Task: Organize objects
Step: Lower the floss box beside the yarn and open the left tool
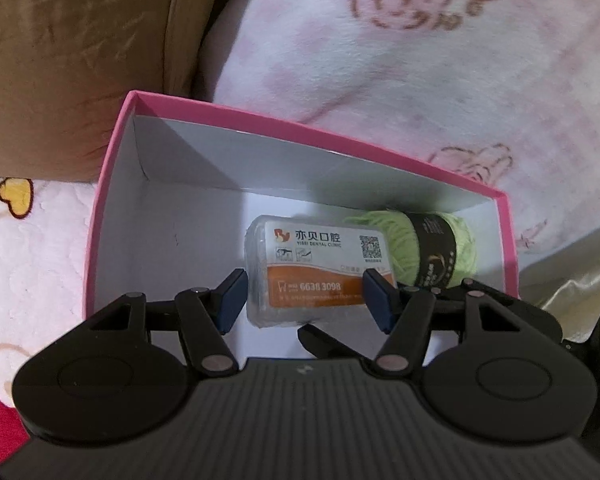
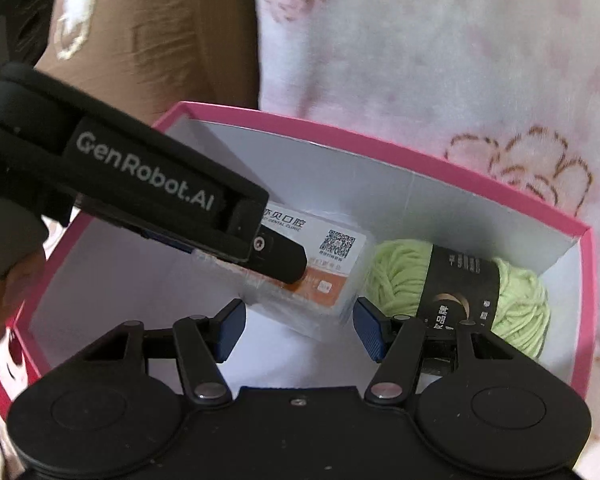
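Note:
A pink box (image 1: 112, 168) with a white inside lies on the bed; it also shows in the right wrist view (image 2: 420, 160). Inside lie a clear plastic dental floss case (image 1: 316, 256) with an orange and white label, and a ball of light green yarn (image 1: 440, 248) with a black band to its right. My left gripper (image 1: 304, 300) is open, its blue pads on either side of the case, apart from it. My right gripper (image 2: 298, 326) is open and empty over the box, just in front of the case (image 2: 340, 272) and left of the yarn (image 2: 400, 276).
A brown pillow (image 1: 72, 60) lies behind the box at the left. A pink and white floral blanket (image 1: 420, 60) covers the bed behind and to the right. The left gripper's body (image 2: 140, 184) reaches across the box in the right wrist view.

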### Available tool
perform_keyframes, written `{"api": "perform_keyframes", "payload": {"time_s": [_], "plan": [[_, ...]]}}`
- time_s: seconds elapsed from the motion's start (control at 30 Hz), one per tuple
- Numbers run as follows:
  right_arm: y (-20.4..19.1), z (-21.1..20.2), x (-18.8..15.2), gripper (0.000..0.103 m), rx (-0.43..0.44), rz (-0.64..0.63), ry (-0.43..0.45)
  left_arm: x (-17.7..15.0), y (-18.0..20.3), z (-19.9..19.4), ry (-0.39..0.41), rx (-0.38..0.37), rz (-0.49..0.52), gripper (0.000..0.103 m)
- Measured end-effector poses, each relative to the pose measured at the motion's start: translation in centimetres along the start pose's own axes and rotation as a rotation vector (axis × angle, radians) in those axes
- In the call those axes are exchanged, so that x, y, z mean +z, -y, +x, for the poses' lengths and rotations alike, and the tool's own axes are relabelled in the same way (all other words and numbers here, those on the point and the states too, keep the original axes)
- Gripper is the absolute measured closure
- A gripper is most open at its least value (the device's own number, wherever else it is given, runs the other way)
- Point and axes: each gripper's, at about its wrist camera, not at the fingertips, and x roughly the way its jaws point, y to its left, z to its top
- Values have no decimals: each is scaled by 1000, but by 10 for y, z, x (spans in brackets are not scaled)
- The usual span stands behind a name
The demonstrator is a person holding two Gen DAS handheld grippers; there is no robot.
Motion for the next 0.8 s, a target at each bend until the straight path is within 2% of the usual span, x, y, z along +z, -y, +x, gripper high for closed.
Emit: {"api": "perform_keyframes", "payload": {"time_s": [0.23,0.6,0.67,0.8], "plan": [[7,14,6,39,29,81,-82,2,1,18,-21,26,-3,42],[-6,14,5,52,-28,70,-89,-8,2,24,-14,52,-11,44],[-7,12,5,54,-42,75,-93,-11,3,25,-12,53,-19,47],[-11,-4,4,53,-26,46,-98,-15,3,32,-28,60,-30,56]]}}
